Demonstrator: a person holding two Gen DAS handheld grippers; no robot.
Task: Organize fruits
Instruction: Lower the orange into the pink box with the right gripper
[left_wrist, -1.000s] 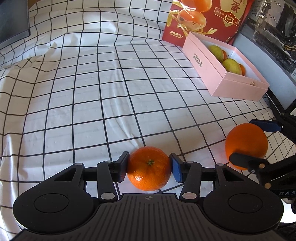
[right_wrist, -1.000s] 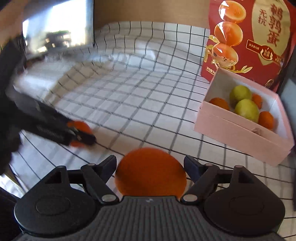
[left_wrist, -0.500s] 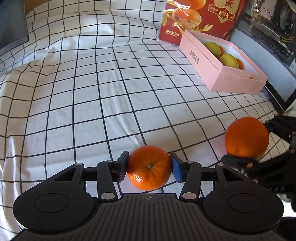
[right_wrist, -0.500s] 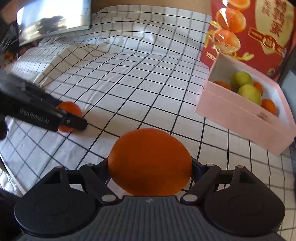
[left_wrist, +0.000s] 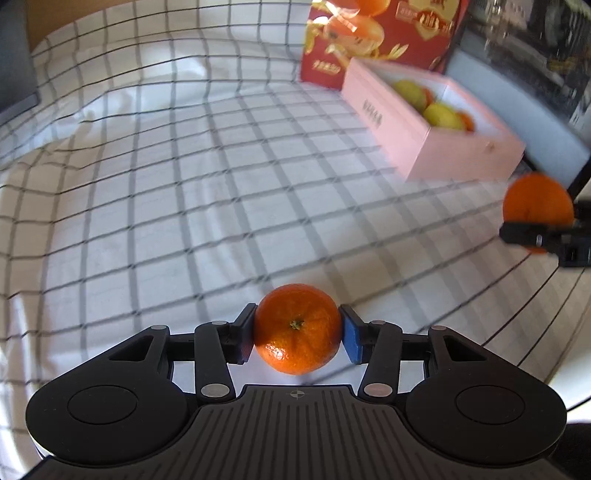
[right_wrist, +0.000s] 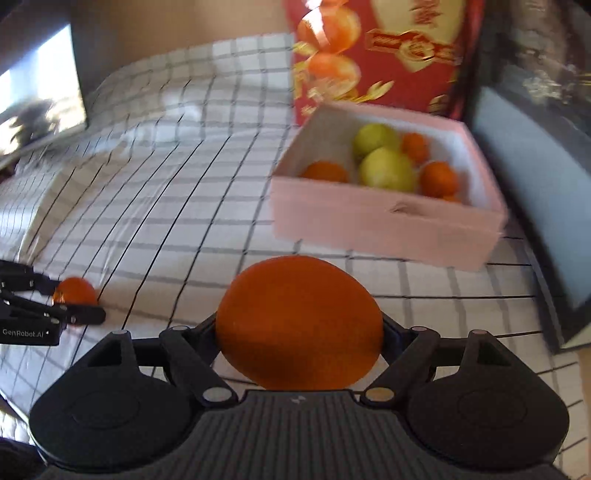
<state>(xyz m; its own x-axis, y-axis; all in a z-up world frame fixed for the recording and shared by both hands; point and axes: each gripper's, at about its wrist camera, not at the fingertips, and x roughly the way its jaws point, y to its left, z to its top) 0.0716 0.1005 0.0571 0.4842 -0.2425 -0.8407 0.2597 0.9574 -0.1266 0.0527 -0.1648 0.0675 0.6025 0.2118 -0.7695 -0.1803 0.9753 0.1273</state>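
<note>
The left gripper (left_wrist: 297, 329) points steeply down at the checked cloth (left_wrist: 184, 184), its jaws closing on a small mandarin (left_wrist: 297, 328) whose stem end faces the camera; both pads press its sides, the blue pad (left_wrist: 351, 338) on the right. In the right wrist view this gripper shows at the left edge, its side printed "GenRobot.AI", with the mandarin (right_wrist: 74, 291) between its fingers.

The right gripper (right_wrist: 299, 325) also tilts downward, jaws spread wide around a large orange (right_wrist: 299, 321) that fills the gap and hides the pads. In the left wrist view the same orange (left_wrist: 537, 206) sits at the right edge, just in front of the pink box (left_wrist: 436, 147).

The pink box (right_wrist: 369, 221) lies open on the cloth and holds two yellow-green fruits (right_wrist: 386, 170) and several small oranges (right_wrist: 439, 179). The print on its long side is too blurred to read. Behind it stands a red carton (right_wrist: 406, 55) with pictures of orange fruit and gold characters, also unreadable.
</note>
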